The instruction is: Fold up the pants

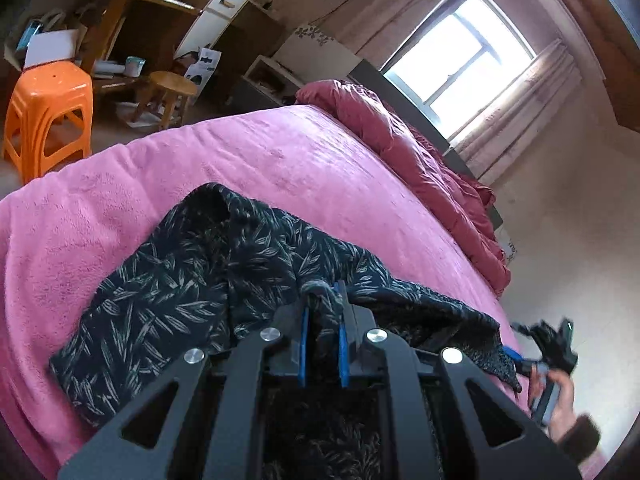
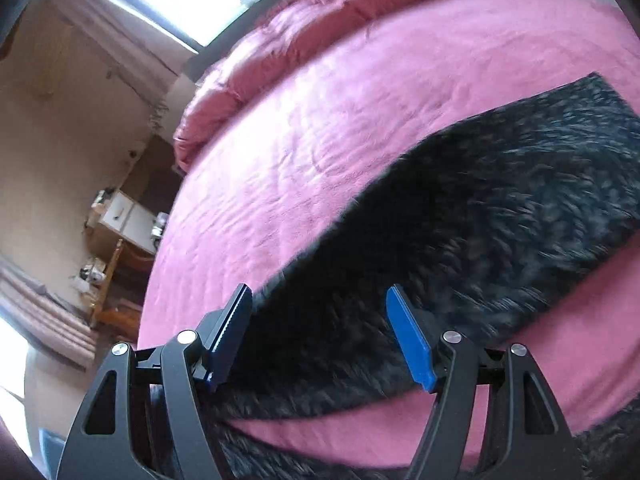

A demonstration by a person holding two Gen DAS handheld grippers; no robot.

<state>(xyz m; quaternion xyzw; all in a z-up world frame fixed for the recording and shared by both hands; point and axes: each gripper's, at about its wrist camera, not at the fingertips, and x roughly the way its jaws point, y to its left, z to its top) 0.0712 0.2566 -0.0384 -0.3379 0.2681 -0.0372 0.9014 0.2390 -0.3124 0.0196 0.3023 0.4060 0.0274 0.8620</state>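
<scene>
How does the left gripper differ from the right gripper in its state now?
The left gripper is shut on the dark leaf-printed pants, pinching a bunched fold; the right gripper is open and holds nothing. The left gripper's fingers stand close together, while the right gripper's blue-padded fingers stand wide apart above the fabric. Both are black, with blue pads, over the pink bed blanket.
</scene>
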